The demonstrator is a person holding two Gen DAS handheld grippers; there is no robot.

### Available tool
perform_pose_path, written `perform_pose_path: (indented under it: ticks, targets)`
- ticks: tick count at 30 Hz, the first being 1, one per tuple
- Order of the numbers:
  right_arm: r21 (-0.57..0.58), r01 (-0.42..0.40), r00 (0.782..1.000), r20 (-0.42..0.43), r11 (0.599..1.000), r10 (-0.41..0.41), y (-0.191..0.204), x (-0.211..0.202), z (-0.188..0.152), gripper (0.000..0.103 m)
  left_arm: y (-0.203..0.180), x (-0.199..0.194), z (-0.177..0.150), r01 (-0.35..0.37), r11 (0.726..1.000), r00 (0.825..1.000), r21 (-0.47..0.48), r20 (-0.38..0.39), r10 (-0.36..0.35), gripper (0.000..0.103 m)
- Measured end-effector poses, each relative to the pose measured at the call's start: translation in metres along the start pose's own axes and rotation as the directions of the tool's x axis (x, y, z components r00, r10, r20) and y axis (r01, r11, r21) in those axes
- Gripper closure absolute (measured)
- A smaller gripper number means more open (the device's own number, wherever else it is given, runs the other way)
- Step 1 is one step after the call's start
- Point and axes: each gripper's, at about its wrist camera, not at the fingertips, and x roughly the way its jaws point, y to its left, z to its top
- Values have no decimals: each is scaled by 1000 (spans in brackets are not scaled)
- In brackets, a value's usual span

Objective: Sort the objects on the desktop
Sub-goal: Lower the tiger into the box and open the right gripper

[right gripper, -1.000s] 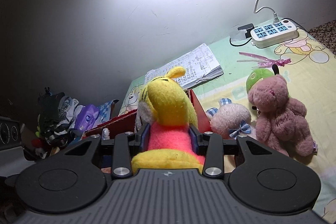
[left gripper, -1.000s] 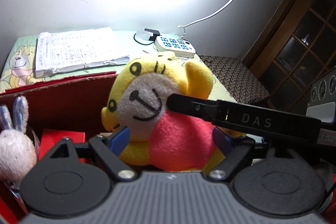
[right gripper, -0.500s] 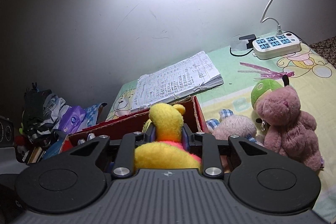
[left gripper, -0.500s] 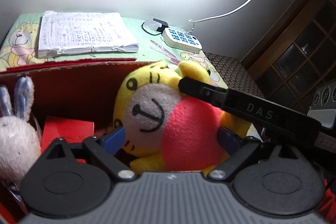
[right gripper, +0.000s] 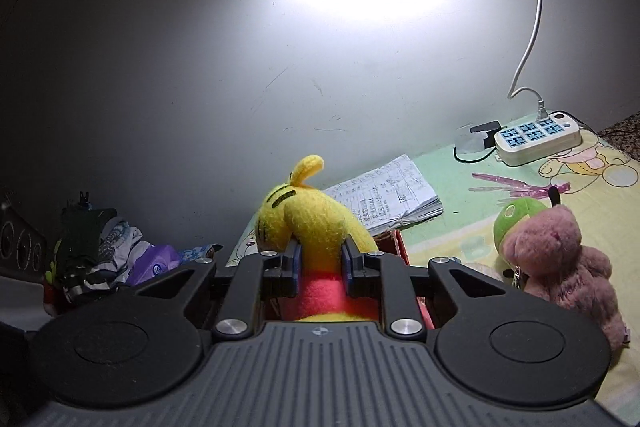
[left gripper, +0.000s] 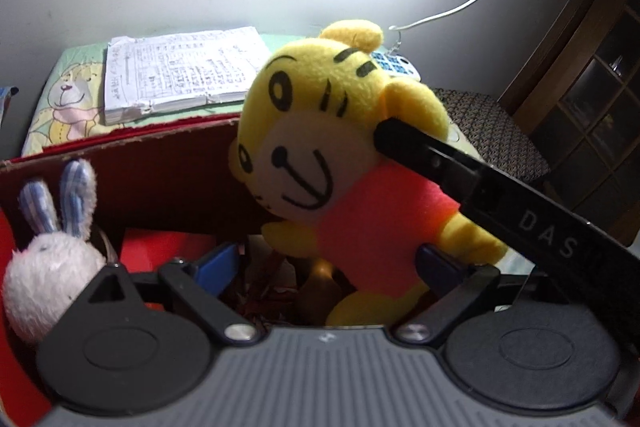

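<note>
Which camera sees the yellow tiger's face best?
The left wrist view: the tiger faces it, showing eyes, nose, smile and stripes above the red box. The right wrist view shows only the back of its head and pink shirt, squeezed in the right hand-held gripper.

The right gripper (right gripper: 320, 267) grips the yellow plush tiger (right gripper: 316, 223) from behind, its blue-padded fingers (right gripper: 295, 263) pressing into the toy at the neck after the jaws have just been closing; seen from the left wrist camera, one long black finger (left gripper: 480, 183) of that gripper reaches in from the right and lies against the side of the toy's head. The left gripper (left gripper: 328, 263) points downward with its jaws spread wide, having just been opening, its left pad (left gripper: 218, 261) clear of the toy and its right pad (left gripper: 434, 261) just beside the toy's red body, not pressing on it
</note>
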Motion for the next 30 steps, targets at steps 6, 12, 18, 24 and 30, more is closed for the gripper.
perform_pose_path:
  ticks: [6,12,18,24,30]
  targets:
    - [11,-1,999,-50,1000,1,-4,-1,-13,81,-4,11,-7,-82,995,995,52,-48,85,7]
    - [206,36,982,-189,978,4,-16,-3,-16,81,-17,4,-18,-110,985,992,132,-39,116,8]
    - [239,105,979,-195,965,-59,-20,0,-16,82,-20,17,-7,-128,984,990,125,-35,134,8]
    - [285,113,977,-207,952,-54,-37,6,-19,84,-15,27,-2,-105,990,992,98,-62,111,7]
    - [225,76,984,-177,972,-36,-36,7,-22,84,-14,33,-3,-116,988,990,101,-72,123,0]
